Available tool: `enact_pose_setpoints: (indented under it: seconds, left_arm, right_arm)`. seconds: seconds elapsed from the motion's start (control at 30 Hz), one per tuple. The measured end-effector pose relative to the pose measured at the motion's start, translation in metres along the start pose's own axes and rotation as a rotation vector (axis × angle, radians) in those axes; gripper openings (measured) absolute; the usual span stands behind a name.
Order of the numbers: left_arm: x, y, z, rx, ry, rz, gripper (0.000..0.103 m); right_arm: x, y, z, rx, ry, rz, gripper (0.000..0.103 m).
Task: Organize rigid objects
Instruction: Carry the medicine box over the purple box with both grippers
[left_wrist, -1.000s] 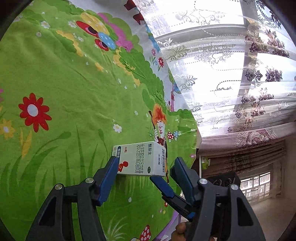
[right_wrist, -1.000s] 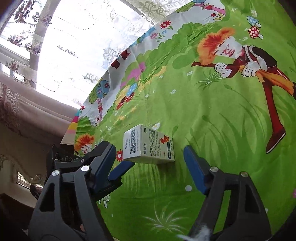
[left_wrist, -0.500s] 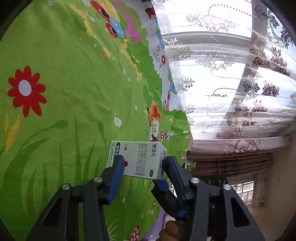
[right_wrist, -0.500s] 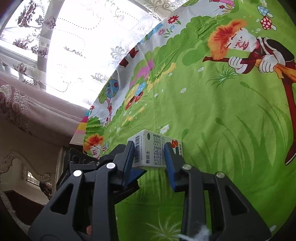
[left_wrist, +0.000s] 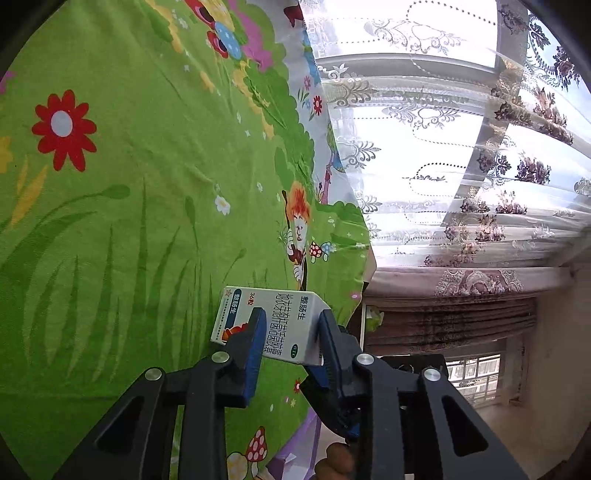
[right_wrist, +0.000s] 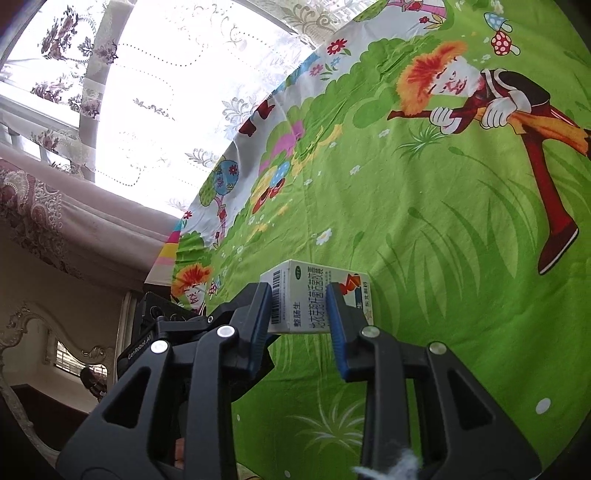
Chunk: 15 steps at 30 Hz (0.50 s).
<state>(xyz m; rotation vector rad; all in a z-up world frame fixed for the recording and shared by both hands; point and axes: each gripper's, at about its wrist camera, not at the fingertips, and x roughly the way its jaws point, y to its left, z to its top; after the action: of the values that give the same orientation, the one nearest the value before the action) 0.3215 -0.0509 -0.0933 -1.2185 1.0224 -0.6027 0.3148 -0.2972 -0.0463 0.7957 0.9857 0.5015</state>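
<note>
Together, we are gripping one small white medicine box (left_wrist: 280, 325) from two sides above a green cartoon-printed cloth (left_wrist: 110, 221). At the left, our left tool (left_wrist: 288, 332) is closing, its blue pads (left_wrist: 256, 332) already pressing the box's printed face and its far edge, so the box sits narrowly pinched between them. To the right of it in the left wrist view, a lace curtain (left_wrist: 461, 147) is hanging beside the cloth's edge. In the right wrist view, our right tool (right_wrist: 299, 306) is clamping the same box (right_wrist: 314, 295) near its barcode end, jaws narrow, while the box is hovering just over the cloth (right_wrist: 443, 258).
</note>
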Motion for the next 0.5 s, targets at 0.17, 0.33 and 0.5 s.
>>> enact_pose_setpoints:
  seconds: [0.17,0.33,0.5]
  left_arm:
    - [0.001,-0.021,-0.023,0.044,0.031,-0.015,0.03]
    - [0.007,-0.043,-0.056,0.084,0.08,-0.032,0.03]
    - [0.019,-0.068,-0.092,0.129,0.146,-0.048,0.03]
  right_arm:
    - [-0.033,0.005,-0.01,-0.011,-0.037,-0.012,0.035]
    - [-0.077,0.002,-0.023,0.0,-0.085,-0.033,0.035]
    - [-0.13,-0.001,-0.043,0.018,-0.148,-0.056,0.035]
